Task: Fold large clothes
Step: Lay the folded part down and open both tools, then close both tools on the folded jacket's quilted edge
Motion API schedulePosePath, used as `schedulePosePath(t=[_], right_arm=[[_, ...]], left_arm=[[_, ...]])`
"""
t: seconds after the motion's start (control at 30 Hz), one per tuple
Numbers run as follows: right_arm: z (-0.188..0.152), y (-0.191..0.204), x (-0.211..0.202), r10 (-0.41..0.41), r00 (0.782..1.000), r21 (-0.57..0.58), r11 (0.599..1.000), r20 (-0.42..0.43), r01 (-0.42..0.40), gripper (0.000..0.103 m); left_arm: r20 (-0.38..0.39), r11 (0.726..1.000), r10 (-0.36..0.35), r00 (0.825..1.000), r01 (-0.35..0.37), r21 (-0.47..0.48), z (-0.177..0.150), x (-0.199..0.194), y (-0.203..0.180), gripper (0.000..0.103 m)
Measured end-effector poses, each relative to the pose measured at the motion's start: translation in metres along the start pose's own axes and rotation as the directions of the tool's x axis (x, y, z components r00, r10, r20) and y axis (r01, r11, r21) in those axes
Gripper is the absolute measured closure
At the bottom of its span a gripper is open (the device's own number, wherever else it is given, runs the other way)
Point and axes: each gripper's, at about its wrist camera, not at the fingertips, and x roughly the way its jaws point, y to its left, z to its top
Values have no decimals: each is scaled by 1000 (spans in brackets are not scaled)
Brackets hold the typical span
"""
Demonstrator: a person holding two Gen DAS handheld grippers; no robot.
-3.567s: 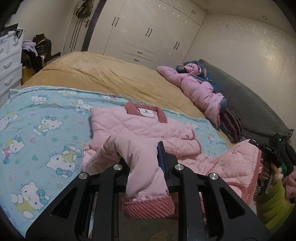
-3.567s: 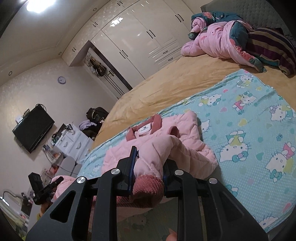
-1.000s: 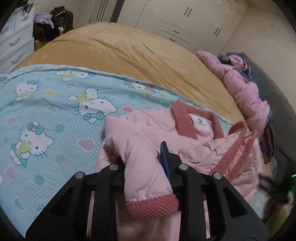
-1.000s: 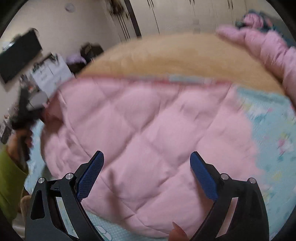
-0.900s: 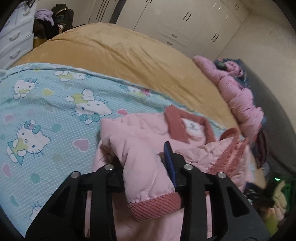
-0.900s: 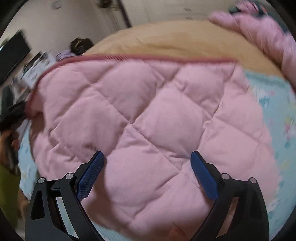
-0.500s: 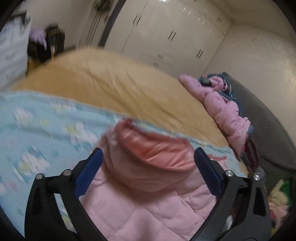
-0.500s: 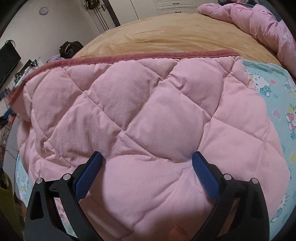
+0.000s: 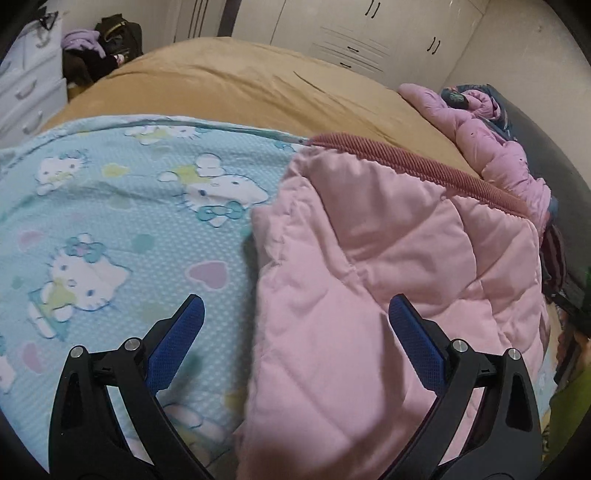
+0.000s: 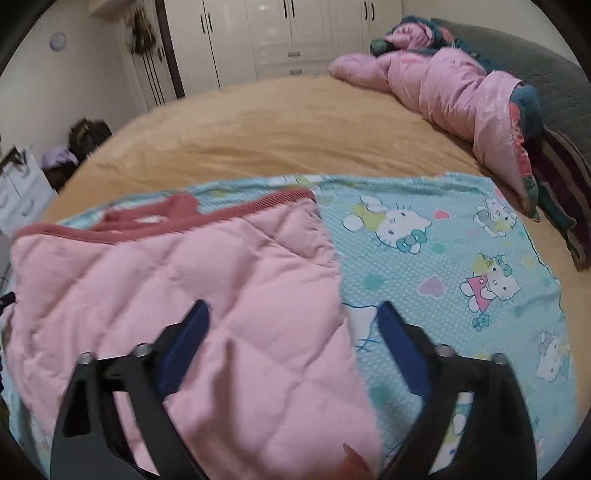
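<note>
A pink quilted jacket point(image 9: 388, 258) lies folded on a light blue cartoon-cat blanket point(image 9: 110, 206), its dark pink ribbed hem point(image 9: 406, 162) along the far edge. My left gripper point(image 9: 295, 301) hovers over the jacket's left edge. Its jaws are wide and closing slightly, and the pads touch nothing. In the right wrist view the jacket point(image 10: 184, 288) fills the lower left, with the collar point(image 10: 177, 206) peeking out beyond the hem. My right gripper point(image 10: 293, 306) hangs over the jacket's right edge and the blanket point(image 10: 443, 266). Its jaws are closing, with the pads clear of the fabric.
A tan bedspread point(image 9: 240, 85) covers the far half of the bed. A heap of pink coats point(image 10: 443, 74) lies against a grey headboard point(image 10: 554, 74) at the right. White drawers point(image 9: 26, 85) stand at the left, wardrobes point(image 10: 277, 29) behind. A green sleeve point(image 9: 569, 406) shows at the right edge.
My left gripper let go of the sleeve cuff and opened wide. The jacket's lower half now lies folded over the top. The right gripper moved right, off the jacket's middle to its edge.
</note>
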Motion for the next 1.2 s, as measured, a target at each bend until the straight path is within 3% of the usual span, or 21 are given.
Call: schedulePosePath(t=[0.03,0.1,0.17,0.2,0.27,0.3,0.43,0.57,0.7,0.9,1.0,1.2], right_arm=[[1,-2,9,5,1000,3,1000,-19,-4,26],[1,1,25,19,999,3,1000,-44,-19,36],[-2,12,34,23,999,-8,1000,-45,-24,50],[0,18,33,20,999,-13,1000,-30,-20,54],[-1,22,25,13,1000,-16,1000,27,-12,73],[0,23,21,16,999,-13,1000,47,-16,76],[9,15,-12,61,989,16,998,137,-64,84],[40,3,-56,145,953,62,984,265,-167,86],[74,9,-69,147,933,50,984,328,-173,86],[102,17,-39,100,950,68,990,297,-126,86],[99,20,-16,64,963,89,992,261,-90,86],[87,10,17,21,977,124,991,212,-49,86]], left_arm=[[13,1000,6,1000,-6,8,1,1,-5,18],[22,999,28,999,-29,33,1,4,-12,59],[33,997,52,998,-53,58,0,6,-20,65],[40,995,61,997,-64,72,-1,6,-23,75],[68,992,79,995,-86,97,-2,1,-25,90],[79,993,70,994,-77,93,-3,-2,-23,95],[174,998,12,985,-23,60,5,-36,-20,98],[284,997,-26,958,4,80,22,-72,-29,99],[343,994,14,939,-49,95,44,-80,-38,99],[273,995,77,959,-91,37,69,-40,-31,99],[226,991,113,967,-125,38,70,-16,-28,99],[181,994,107,978,-109,3,63,11,-12,98]])
